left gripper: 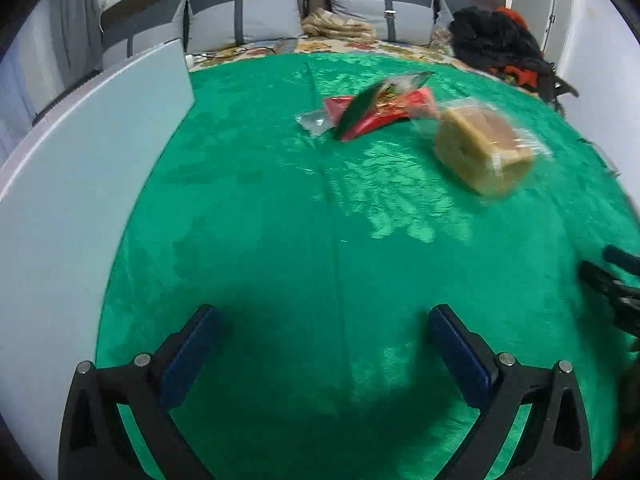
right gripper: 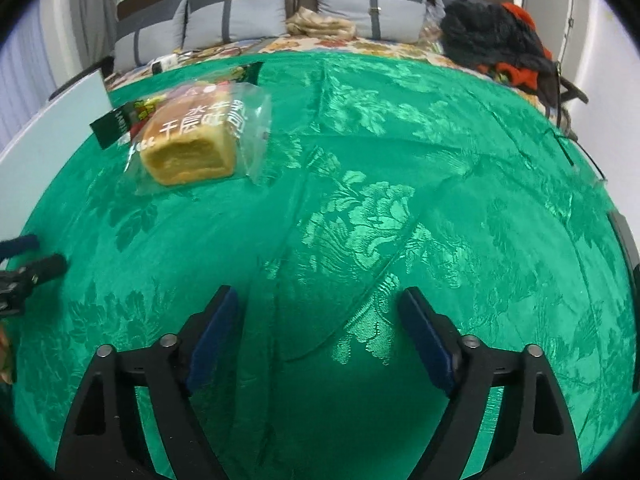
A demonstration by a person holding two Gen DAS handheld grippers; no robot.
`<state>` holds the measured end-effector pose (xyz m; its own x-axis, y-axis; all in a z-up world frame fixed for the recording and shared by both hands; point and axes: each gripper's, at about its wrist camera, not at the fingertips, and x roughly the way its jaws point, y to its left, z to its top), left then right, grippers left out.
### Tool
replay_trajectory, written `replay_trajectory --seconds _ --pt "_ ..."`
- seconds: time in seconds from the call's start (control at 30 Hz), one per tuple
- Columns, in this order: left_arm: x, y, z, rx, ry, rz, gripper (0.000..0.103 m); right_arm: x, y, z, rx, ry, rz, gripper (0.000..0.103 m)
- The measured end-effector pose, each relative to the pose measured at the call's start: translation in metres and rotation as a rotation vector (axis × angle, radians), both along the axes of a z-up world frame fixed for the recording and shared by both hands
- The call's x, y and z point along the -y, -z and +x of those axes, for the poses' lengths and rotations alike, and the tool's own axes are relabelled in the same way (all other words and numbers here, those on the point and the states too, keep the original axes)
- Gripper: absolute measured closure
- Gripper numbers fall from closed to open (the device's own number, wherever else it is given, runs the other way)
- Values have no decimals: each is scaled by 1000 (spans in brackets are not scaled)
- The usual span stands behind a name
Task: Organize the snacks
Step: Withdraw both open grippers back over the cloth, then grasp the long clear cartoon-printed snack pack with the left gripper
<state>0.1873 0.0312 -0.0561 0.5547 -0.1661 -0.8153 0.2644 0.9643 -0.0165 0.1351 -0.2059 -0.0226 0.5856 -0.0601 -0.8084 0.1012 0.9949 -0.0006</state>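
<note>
1. Two grippers hang over a bed draped in a green floral cloth [right gripper: 360, 220]. Left gripper [left gripper: 324, 332]: fingers spread wide, nothing between them, only bare cloth.
2. Right gripper [right gripper: 318, 314]: fingers well apart, empty, over the cloth.
3. Bagged bread [right gripper: 192, 148]: ahead and left of the right fingers; ahead and right of the left fingers, lying on the cloth.
4. Red-and-green snack packets [left gripper: 372, 106]: just beyond the bread, far ahead of the left fingers.
5. White board [left gripper: 80, 184]: left of the left fingers.
6. Grey pillows [right gripper: 224, 20] and dark clothing [right gripper: 492, 36]: at the far end.
</note>
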Motion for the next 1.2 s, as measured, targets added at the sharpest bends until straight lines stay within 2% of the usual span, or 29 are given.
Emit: replay_trajectory --seconds 0.37,0.47,0.53,0.63,0.7,0.8,0.87,0.93,1.0,1.03,1.07,1.1,1.2 --pt "-1 8 -3 6 -8 5 0 2 1 3 -4 12 -4 14" --pt "0 4 2 -27 14 18 2 2 1 3 -4 12 -4 14" --pt "5 -7 10 -25 38 12 7 2 1 3 -4 12 -4 14" --pt "21 -40 28 36 108 -20 8 2 1 3 -3 12 -4 14" --pt "34 -52 45 47 157 6 8 2 1 3 -3 12 -4 14" --pt "49 -56 72 12 216 47 10 2 1 3 -3 12 -4 14" --pt "54 -57 84 -5 234 53 24 2 1 3 -3 12 -3 13" --pt "61 -58 94 -17 243 56 28 2 1 4 -3 12 -3 13" --pt "70 -57 105 -5 235 94 37 2 1 3 -3 12 -3 13" --pt "72 -56 109 -5 230 105 59 2 1 4 -3 12 -3 13" --pt "74 -54 115 -25 225 98 90 1 1 3 -3 12 -3 13" --pt "73 -50 121 -55 217 74 98 1 1 3 -3 12 -3 13" --pt "69 -48 120 -70 204 34 102 1 1 3 -3 12 -3 13"
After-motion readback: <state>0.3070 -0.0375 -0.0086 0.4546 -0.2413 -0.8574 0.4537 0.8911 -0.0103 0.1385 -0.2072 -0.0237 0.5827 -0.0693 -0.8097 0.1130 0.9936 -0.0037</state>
